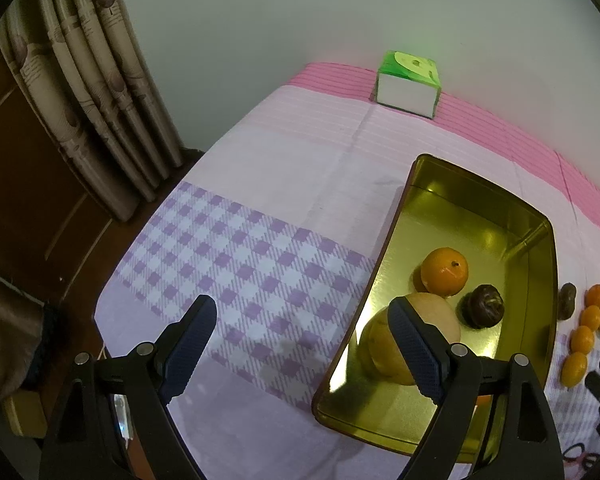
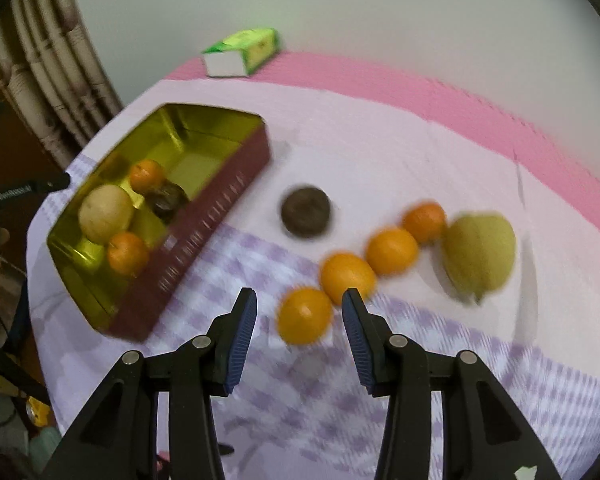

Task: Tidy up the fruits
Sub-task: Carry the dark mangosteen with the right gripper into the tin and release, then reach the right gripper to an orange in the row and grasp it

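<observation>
Left gripper (image 1: 302,322) above the checked cloth (image 1: 236,248) at the near corner of the gold tin (image 1: 536,264), jaws spread wide, nothing between them; one blue pad overlapping the view of the pale pear (image 1: 440,312) inside the tin. Right gripper (image 2: 299,306) over the cloth, jaws parted with a clear gap, gripping nothing; nearest orange (image 2: 305,316) seen through the gap, not touched by either pad. Tin red-walled outside, gold inside, holding the pale pear (image 2: 105,218), two oranges (image 2: 127,252) (image 2: 146,175) and a dark brown fruit (image 2: 168,198), all gathered at the end nearer the grippers. On the cloth beside the tin: a second dark brown fruit (image 2: 306,212), then a diagonal row of four oranges, the farthest (image 2: 424,221) just beside a green pear (image 2: 480,254). Green tissue box (image 2: 244,52) at the far edge of the table, against the wall. Right-wrist view blurred; fine surface detail not legible.
</observation>
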`<state>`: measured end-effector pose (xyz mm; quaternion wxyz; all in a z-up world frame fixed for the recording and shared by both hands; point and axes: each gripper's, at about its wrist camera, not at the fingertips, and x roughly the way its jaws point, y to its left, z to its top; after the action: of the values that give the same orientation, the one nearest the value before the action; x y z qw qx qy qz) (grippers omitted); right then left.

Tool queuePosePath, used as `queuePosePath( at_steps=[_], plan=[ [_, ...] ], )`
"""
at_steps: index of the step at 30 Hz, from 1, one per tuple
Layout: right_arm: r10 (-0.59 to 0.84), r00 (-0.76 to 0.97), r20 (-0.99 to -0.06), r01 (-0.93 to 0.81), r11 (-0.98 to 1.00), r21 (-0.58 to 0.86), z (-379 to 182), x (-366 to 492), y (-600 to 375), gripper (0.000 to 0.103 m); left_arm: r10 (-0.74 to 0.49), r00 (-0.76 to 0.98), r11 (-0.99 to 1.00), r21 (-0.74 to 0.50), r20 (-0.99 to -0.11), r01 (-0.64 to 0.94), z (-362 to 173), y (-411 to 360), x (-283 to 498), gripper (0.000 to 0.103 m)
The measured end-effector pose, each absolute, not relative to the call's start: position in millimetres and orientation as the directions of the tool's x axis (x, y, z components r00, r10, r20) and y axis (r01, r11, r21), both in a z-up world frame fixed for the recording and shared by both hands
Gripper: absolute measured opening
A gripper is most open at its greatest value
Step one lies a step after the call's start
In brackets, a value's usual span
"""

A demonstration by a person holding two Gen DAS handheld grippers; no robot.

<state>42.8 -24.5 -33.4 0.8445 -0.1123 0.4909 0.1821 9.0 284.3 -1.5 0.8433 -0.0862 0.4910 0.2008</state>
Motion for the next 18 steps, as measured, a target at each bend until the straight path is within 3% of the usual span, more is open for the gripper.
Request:
queuePosePath(
  at_steps=[18],
  plan=[
    [0.216,0.39,-0.895,-0.381,0.923,0.056,-71,49,-28,0.042,0.246,0.431,0.915,0.062,-0.868,-0.398,-4,279,12,0.088]
  ],
)
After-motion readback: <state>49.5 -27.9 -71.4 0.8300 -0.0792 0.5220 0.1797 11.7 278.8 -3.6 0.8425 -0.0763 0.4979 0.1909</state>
